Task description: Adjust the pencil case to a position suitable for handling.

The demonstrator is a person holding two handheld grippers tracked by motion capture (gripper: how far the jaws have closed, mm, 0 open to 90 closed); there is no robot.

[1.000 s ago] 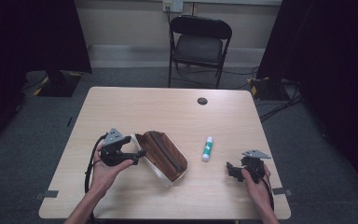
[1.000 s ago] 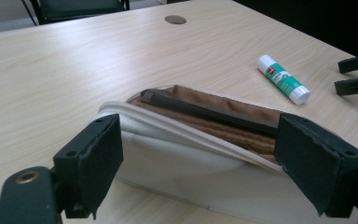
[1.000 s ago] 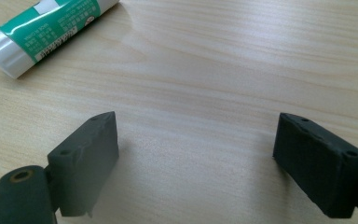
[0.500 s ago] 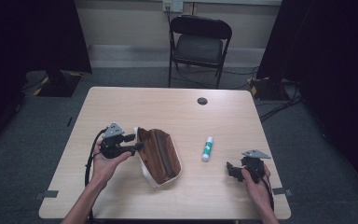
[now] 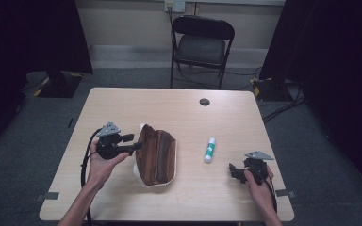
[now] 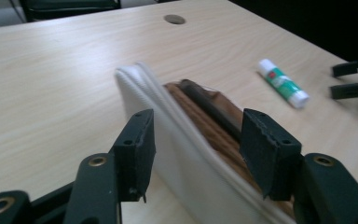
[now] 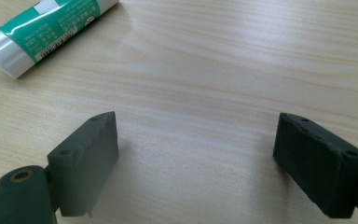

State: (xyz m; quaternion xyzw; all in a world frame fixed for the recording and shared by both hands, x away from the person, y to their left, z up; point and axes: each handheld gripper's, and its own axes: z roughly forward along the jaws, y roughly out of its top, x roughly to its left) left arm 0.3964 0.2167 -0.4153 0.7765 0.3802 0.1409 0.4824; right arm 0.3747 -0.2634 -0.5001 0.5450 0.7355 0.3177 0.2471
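At the centre of the high view we see a pouch on the table, brown on top with a white edge. In the left claw view its white edge stands up and the dark zip line runs along the brown side; we cannot tell what is inside.

Our left claw sits at the pouch's left edge. Its jaws straddle the white edge and have just been closing, then opening a little. In its own view the right pad seems to meet the brown side, while a gap shows at the left pad, so it is released.

Right of the pouch, apart from it, lies a glue stick, white with a green label. Our right claw rests in the lower right, released, over bare wood. Toward the table's far edge is a round dark cap; beyond stands a folding chair.
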